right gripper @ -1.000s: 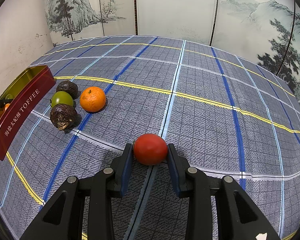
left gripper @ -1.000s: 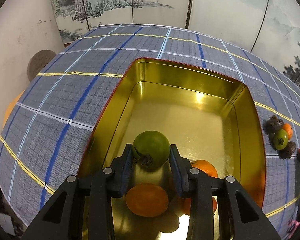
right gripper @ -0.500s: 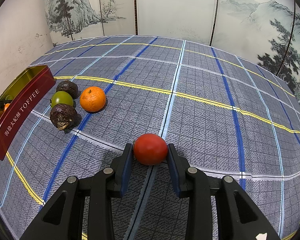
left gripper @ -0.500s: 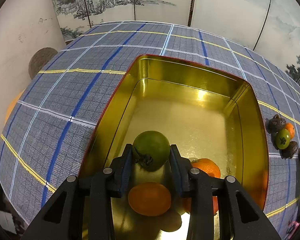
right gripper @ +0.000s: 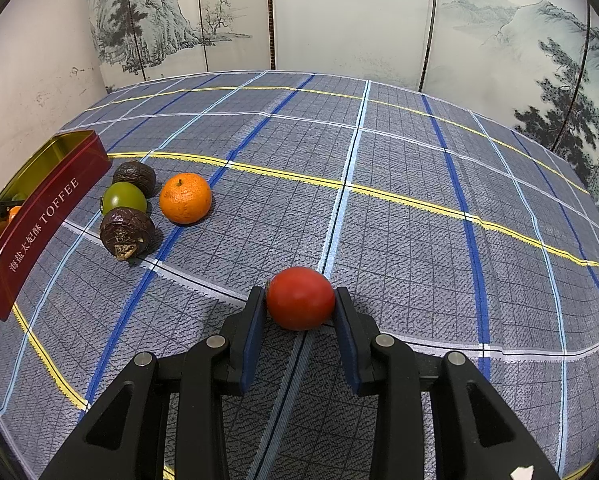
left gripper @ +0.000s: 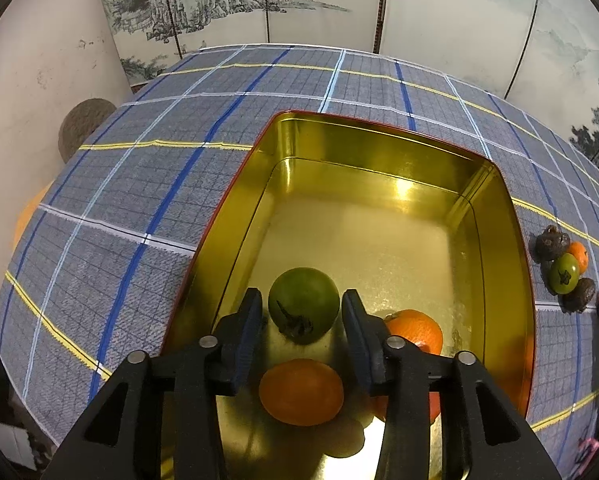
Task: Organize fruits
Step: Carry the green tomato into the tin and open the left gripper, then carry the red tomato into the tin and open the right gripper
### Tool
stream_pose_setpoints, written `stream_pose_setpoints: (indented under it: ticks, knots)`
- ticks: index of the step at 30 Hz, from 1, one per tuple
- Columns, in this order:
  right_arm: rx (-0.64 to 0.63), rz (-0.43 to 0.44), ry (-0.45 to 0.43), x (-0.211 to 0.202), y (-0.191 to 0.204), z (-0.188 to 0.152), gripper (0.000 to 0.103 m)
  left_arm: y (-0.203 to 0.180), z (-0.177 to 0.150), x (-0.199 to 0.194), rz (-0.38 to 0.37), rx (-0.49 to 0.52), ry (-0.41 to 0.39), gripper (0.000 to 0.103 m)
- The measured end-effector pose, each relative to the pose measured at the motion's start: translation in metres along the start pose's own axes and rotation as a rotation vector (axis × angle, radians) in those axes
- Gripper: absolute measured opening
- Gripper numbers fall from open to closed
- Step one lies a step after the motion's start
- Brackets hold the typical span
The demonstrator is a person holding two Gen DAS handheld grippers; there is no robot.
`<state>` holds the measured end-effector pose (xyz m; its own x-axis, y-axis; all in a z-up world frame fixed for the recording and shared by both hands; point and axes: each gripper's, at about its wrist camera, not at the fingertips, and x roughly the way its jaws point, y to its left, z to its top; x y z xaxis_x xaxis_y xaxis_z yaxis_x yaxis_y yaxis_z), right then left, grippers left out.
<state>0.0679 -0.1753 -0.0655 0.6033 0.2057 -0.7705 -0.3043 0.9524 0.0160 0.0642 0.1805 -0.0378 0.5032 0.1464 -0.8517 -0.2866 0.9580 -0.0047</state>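
Our left tool is opening, green fruit loose between its pads over the gold tin; right tool clamps a red tomato above the worktop.

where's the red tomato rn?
Right wrist view, bottom centre: red tomato clamped in the right gripper over the cloth, right of the fruit cluster by the tin.

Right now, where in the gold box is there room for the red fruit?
The far half of the tin, toward its back wall, is bare. Its near end is crowded: the green fruit sits between the opening left gripper, beside oranges.
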Motion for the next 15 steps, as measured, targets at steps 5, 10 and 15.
stream_pose_setpoints:
  ticks: [5,10,15]
  knots:
    - [0.001,0.001,0.000,0.000,0.000,0.000,0.033,0.000,-0.004,-0.009,-0.010,-0.003,-0.013,0.050]
    - [0.001,0.000,0.000,0.000,0.000,0.000,0.032,-0.007,-0.010,-0.027,-0.005,0.010,-0.056,0.051]
    - [0.000,-0.001,-0.001,0.000,0.000,0.000,0.031,-0.013,-0.018,-0.045,-0.004,0.024,-0.098,0.058]
